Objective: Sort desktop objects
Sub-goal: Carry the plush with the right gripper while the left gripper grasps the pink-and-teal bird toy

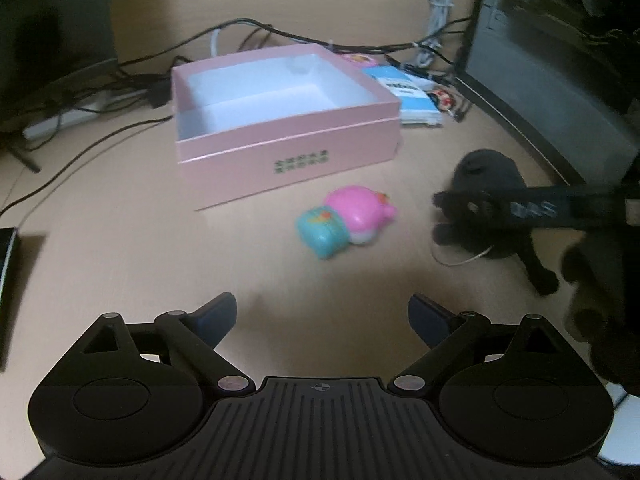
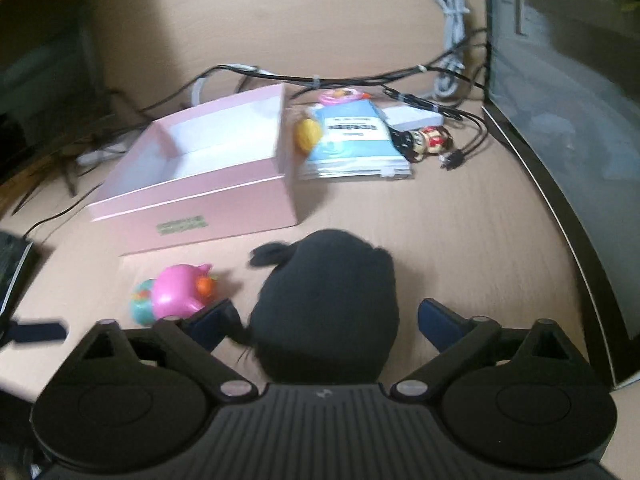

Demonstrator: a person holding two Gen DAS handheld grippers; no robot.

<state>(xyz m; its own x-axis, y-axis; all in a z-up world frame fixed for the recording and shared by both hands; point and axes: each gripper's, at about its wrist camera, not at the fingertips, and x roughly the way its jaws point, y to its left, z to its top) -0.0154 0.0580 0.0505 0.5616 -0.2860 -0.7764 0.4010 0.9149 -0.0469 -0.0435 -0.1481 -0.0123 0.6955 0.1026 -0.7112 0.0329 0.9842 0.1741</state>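
Observation:
An open pink box [image 1: 280,136] with a white inside stands on the desk; it also shows in the right wrist view [image 2: 208,204]. A pink and teal toy [image 1: 346,222] lies in front of it, also in the right wrist view [image 2: 176,294]. My left gripper [image 1: 320,320] is open and empty, a little short of that toy. A black plush toy [image 2: 328,304] sits between the fingers of my right gripper [image 2: 326,320], which is open around it. In the left wrist view the plush [image 1: 488,184] sits at the right with the right gripper's finger [image 1: 520,208] across it.
A blue and white packet [image 2: 352,140], a yellow toy [image 2: 308,132], a small figurine [image 2: 424,142] and a pink round item [image 2: 340,96] lie behind the box. Black and white cables [image 2: 360,80] run along the back. A dark case [image 2: 560,120] stands at the right.

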